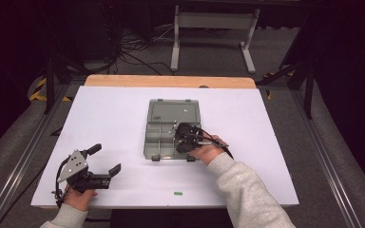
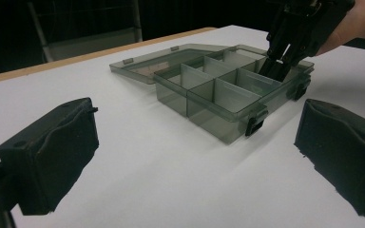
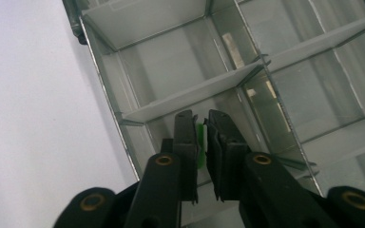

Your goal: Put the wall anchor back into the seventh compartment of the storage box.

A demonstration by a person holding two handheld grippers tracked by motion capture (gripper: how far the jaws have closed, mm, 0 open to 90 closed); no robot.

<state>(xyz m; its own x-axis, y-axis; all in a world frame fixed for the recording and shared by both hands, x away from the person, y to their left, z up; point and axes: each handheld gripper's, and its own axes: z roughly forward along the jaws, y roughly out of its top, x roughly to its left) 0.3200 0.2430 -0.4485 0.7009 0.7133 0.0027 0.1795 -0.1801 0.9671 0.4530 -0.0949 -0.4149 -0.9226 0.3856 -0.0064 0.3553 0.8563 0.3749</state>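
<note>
A clear grey compartment box (image 1: 148, 142) lies open mid-table, its lid (image 1: 171, 107) flat behind it. My right gripper (image 1: 180, 134) points down into the box's front right compartment. In the right gripper view its jaws (image 3: 203, 128) stand nearly together with a small green piece (image 3: 200, 142) pinched between them, over the compartment floor beside a divider (image 3: 195, 92). The left gripper view shows the same gripper (image 2: 276, 71) dipping into the box (image 2: 218, 90). My left gripper (image 1: 105, 160) rests at the front left of the table, open and holding nothing, its wide jaws (image 2: 195, 156) turned toward the box.
A second small green piece (image 1: 177, 193) lies on the white table (image 1: 114, 114) near the front edge, between my two hands. A wooden strip (image 1: 171, 81) runs along the far edge. A white desk frame (image 1: 214, 28) and cables lie on the floor beyond.
</note>
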